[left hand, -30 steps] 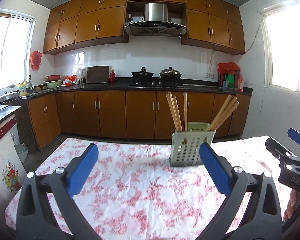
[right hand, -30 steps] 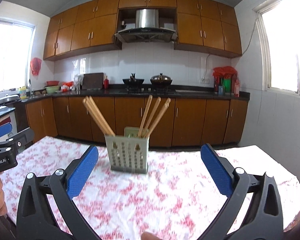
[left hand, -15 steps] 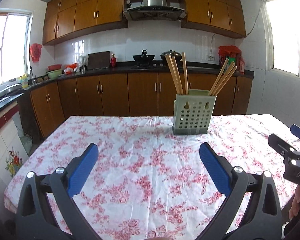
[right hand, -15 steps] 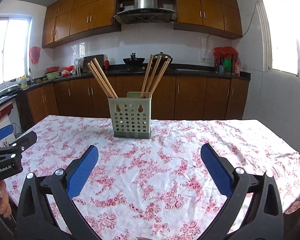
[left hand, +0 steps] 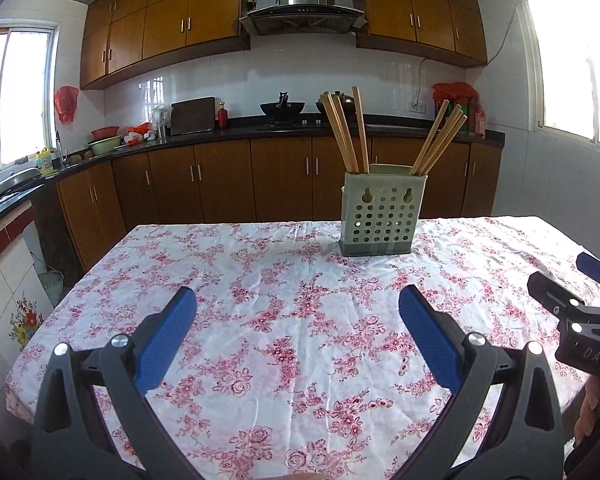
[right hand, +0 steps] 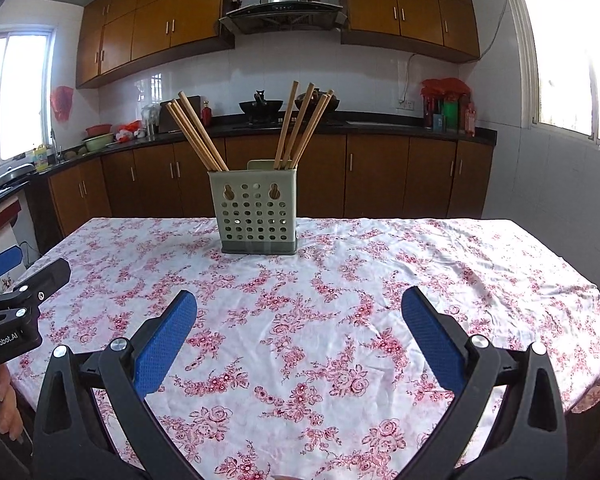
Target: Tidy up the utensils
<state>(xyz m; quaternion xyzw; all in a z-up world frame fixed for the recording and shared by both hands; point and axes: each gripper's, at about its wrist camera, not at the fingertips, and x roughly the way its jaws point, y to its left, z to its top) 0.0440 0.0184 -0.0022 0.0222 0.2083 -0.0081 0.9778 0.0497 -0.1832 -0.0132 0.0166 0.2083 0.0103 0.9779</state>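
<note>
Beyond both spread, empty claws (left hand: 298, 320) (right hand: 300, 322), upright chopsticks (right hand: 196, 136) fanning outward in holder (right hand: 256, 216).

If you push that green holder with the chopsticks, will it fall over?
Probably it slides or tips easily. The green holder looks like thin plastic full of holes, so likely light. The chopsticks stick out far above its rim and lean outward, which may make it top-heavy. The tablecloth looks smooth, so it might slide first.
</note>
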